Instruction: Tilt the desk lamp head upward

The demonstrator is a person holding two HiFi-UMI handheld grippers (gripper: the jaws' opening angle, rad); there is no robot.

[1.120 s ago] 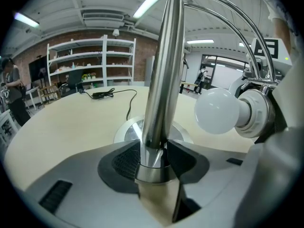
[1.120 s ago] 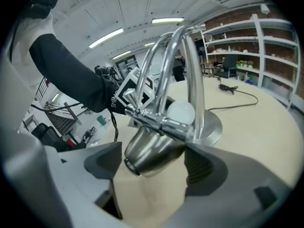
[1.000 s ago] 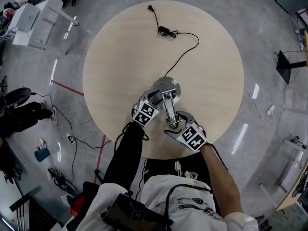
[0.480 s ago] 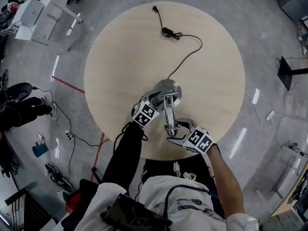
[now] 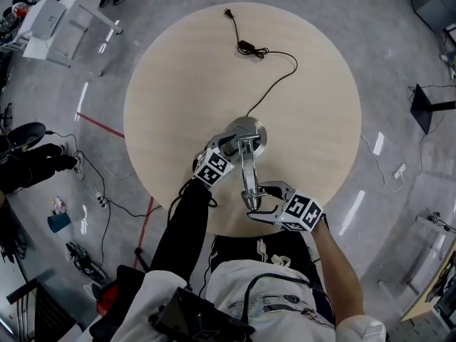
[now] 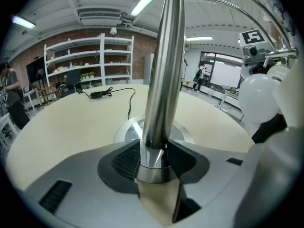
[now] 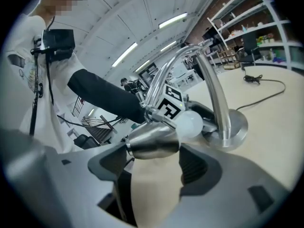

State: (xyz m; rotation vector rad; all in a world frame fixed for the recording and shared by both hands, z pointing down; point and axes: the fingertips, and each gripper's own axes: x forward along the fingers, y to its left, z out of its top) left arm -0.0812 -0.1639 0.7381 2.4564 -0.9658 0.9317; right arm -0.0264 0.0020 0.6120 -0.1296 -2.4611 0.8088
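Note:
A chrome desk lamp stands on the round table, its round base (image 5: 249,129) near the front edge and its arm reaching toward me. My left gripper (image 5: 229,147) is shut on the upright post (image 6: 160,99) just above the base (image 6: 127,131). The right gripper (image 5: 261,204) has just been closing and is now shut on the chrome lamp head (image 7: 153,143), whose cone sits between both pads. The white bulb (image 7: 192,124) points back toward the base. From the left gripper view the bulb (image 6: 259,99) shows at the right.
The lamp's black cord (image 5: 269,54) runs from the base across the table (image 5: 178,84) to a loose plug near the far edge. Shelving (image 6: 88,61) stands beyond the table. Cables and a red line lie on the floor at the left (image 5: 100,128).
The right gripper has drawn nearer to me with the lamp head, rising, and its jaws have closed onto the head. The left gripper has stayed on the post.

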